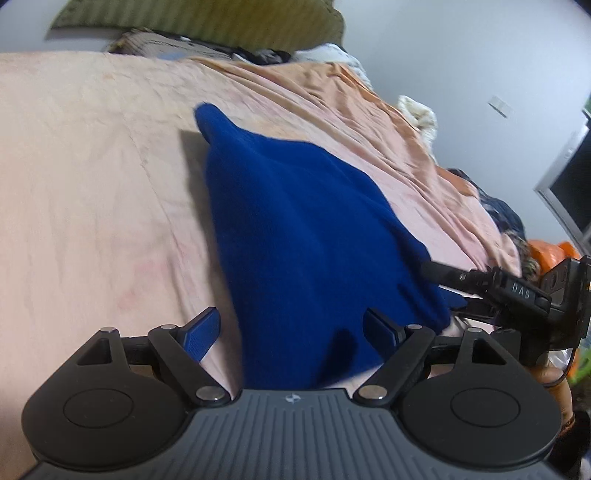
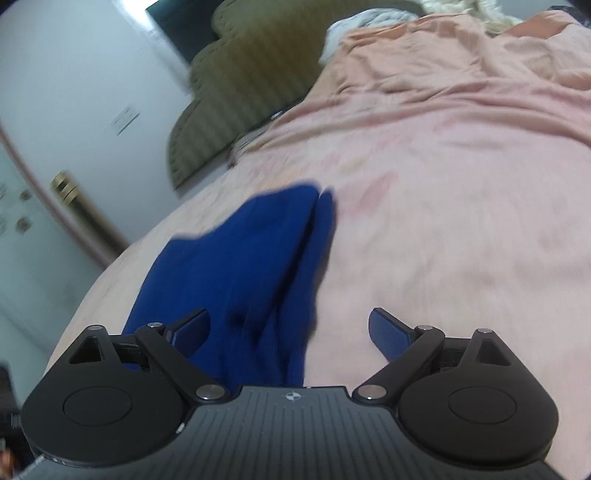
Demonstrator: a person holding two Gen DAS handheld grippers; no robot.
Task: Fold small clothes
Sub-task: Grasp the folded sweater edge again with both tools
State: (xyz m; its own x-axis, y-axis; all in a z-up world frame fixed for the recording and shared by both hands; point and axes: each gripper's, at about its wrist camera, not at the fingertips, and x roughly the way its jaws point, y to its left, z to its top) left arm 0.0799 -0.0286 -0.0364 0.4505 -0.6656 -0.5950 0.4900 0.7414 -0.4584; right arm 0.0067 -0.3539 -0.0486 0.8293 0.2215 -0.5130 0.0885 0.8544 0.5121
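A deep blue knitted garment [image 1: 306, 236] lies in a folded heap on the pink bedsheet [image 1: 92, 177]. My left gripper [image 1: 291, 326] is open at its near edge, and the cloth runs between the two blue pads without being pinched. At the garment's right corner my right gripper [image 1: 448, 290] comes in from the side with its jaws apart. In the right wrist view the same garment [image 2: 251, 258] stretches away from my right gripper [image 2: 290, 321]. That gripper is open, its left finger [image 2: 192, 326] over the cloth and its right finger [image 2: 388, 332] over bare sheet [image 2: 461, 221].
An olive padded headboard [image 1: 207, 22] stands at the bed's far end. A rumpled pink cover [image 1: 424, 155] and white fluffy bedding [image 1: 417, 110] lie along the right side. An orange bag [image 1: 550, 251] and a screen [image 1: 572, 184] are beyond it. A door with a gold handle [image 2: 70, 192] is on the left.
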